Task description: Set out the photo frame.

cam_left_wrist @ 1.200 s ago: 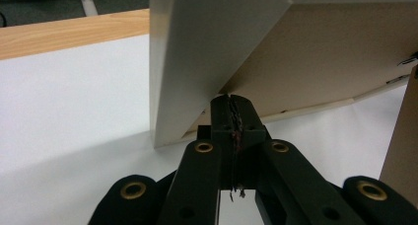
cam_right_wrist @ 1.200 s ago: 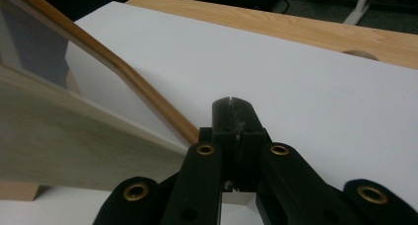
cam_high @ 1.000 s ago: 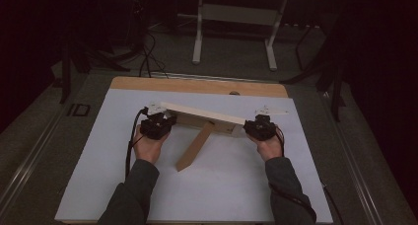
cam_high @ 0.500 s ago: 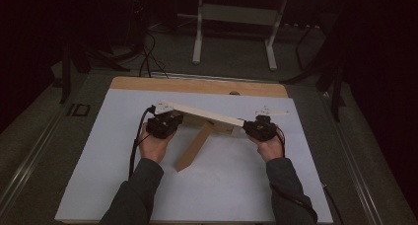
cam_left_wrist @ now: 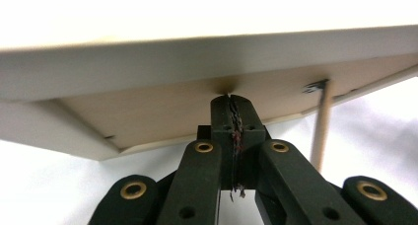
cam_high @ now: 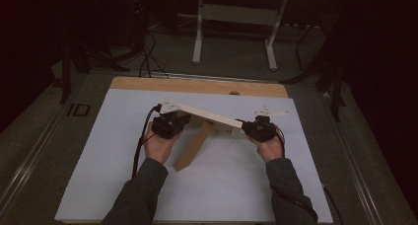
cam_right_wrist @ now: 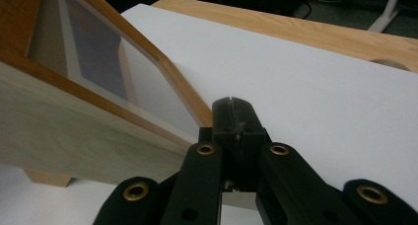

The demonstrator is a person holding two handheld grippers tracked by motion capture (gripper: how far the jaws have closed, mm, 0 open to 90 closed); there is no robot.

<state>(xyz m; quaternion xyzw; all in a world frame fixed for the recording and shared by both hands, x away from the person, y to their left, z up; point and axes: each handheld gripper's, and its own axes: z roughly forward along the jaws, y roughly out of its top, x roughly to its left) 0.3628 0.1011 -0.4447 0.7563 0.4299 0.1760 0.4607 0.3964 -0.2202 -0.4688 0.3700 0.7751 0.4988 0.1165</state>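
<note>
A long pale wooden board (cam_high: pixel 207 115) slants across the white sheet, its left end raised. A tan wooden plank (cam_high: pixel 193 147) runs out from under it toward the person. My left gripper (cam_high: pixel 176 121) is shut, and in the left gripper view its tips (cam_left_wrist: pixel 230 99) touch the underside of the board (cam_left_wrist: pixel 197 62); a thin dowel (cam_left_wrist: pixel 320 131) stands under the board at the right. My right gripper (cam_high: pixel 249 127) is shut with nothing between its jaws. In the right gripper view it (cam_right_wrist: pixel 231 102) sits against the corner of a wood-framed glass panel (cam_right_wrist: pixel 123 67).
A white sheet (cam_high: pixel 98 161) covers the wooden tabletop (cam_high: pixel 197 85), which has a small hole (cam_high: pixel 234 93) near the back edge. Cables trail from both grippers. Beyond the table stand dark floor and a table's metal legs (cam_high: pixel 198 37).
My left gripper has shifted to the right and slightly up under the board's left end, and that end moved with it. The right gripper has stayed put.
</note>
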